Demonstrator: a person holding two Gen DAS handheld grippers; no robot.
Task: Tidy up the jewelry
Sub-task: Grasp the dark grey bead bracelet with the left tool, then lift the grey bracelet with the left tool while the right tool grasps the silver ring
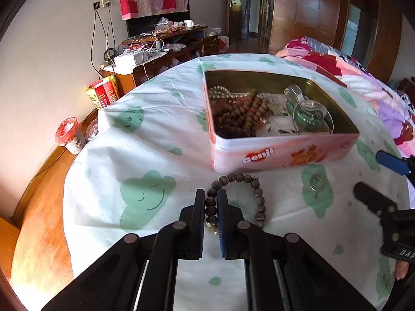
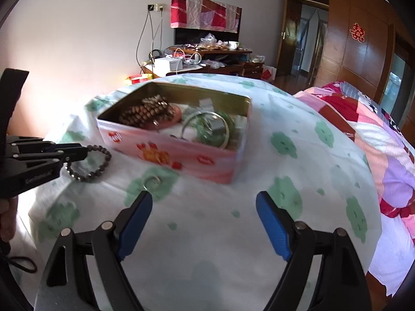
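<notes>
A brown bead bracelet (image 1: 255, 189) lies on the white cloth in front of a pink tin box (image 1: 275, 153). My left gripper (image 1: 211, 199) is shut on the bracelet's left side, beads pinched between its pads. The right wrist view shows the same gripper (image 2: 80, 153) at the left, gripping the bracelet (image 2: 101, 167). The tin (image 2: 181, 158) holds brown bead strings, a green bangle and silvery pieces. A small metal ring (image 1: 317, 182) rests on a green cloud print, also seen as the ring (image 2: 153, 181) just beyond my right gripper (image 2: 205, 202), which stands open over bare cloth.
The cloth-covered table (image 1: 145, 140) is round, with a wooden rim (image 1: 44, 207) at the left. A bed with a pink patchwork quilt (image 2: 376, 140) lies to the right. A cluttered wooden cabinet (image 1: 160, 51) stands by the far wall.
</notes>
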